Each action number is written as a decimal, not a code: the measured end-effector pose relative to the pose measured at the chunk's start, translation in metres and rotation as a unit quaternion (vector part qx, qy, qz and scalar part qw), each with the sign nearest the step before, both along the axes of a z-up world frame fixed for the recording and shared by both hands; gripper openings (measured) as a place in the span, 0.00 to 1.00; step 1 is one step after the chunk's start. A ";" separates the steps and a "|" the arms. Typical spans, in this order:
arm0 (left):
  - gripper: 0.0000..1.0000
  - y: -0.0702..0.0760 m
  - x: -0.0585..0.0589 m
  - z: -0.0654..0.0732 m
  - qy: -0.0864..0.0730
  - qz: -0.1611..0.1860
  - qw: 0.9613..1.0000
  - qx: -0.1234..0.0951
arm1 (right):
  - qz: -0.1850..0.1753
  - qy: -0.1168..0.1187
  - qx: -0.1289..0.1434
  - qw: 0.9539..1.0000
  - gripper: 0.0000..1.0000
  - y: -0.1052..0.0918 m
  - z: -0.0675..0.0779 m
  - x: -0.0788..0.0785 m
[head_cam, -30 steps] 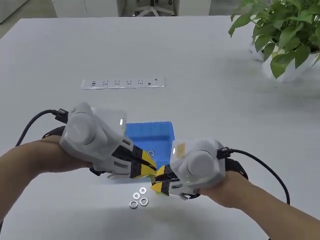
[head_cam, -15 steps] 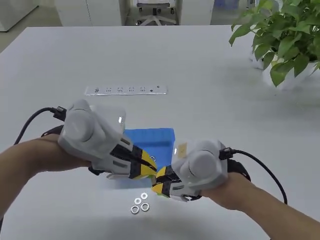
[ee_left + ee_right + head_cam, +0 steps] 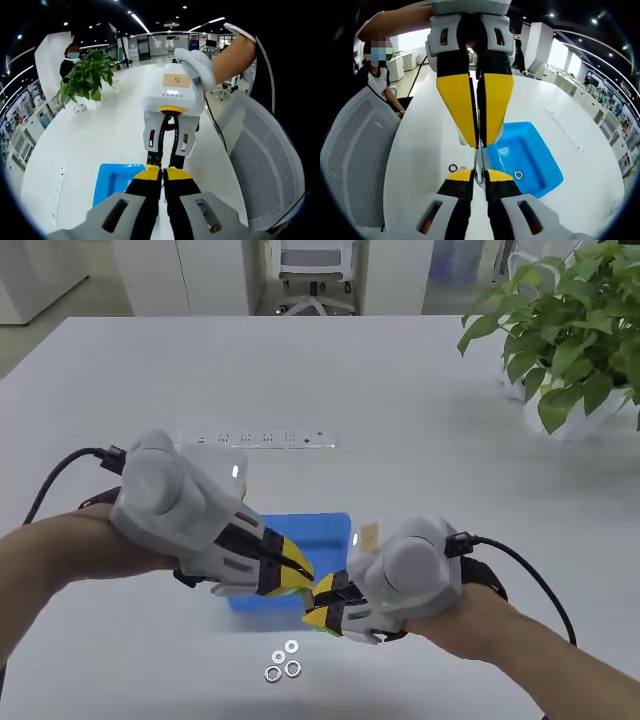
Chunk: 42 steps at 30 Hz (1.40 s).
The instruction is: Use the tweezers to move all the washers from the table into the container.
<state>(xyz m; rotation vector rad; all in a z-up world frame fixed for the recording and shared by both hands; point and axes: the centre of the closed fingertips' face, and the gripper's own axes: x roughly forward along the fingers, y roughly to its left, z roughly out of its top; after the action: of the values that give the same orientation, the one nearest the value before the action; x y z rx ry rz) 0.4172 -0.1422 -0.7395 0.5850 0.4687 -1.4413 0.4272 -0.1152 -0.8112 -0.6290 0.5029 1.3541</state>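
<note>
Washers on the table just before the container, power strip behind it, plant far right.

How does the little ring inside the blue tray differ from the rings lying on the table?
The washer in the container lies alone, walled in by the blue container; the washers on the table lie in a close cluster in the open. It is already where the task wants it; they are not. All are small silvery rings lying flat.

The left gripper and right gripper meet tip to tip, jaws pressed together on both; the right one pinches thin tweezers. The left forearm and right forearm reach in from either side.
</note>
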 end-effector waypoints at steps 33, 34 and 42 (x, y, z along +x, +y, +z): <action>0.06 0.011 0.051 0.017 -0.035 0.014 0.999 0.003 | 0.024 -0.025 -0.004 0.999 0.11 0.011 0.017 0.054; 0.06 0.011 0.053 0.014 -0.035 0.015 0.999 0.004 | 0.025 -0.022 -0.004 0.999 0.11 0.011 0.016 0.056; 0.06 0.012 0.064 0.002 -0.029 0.018 0.999 0.010 | 0.030 -0.011 -0.011 0.999 0.11 0.013 0.002 0.066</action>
<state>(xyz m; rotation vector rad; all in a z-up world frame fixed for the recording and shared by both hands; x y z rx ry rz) 0.4815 -0.1307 -0.7375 0.6299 0.4455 -1.3832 0.4936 -0.1020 -0.8095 -0.6810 0.4855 1.3990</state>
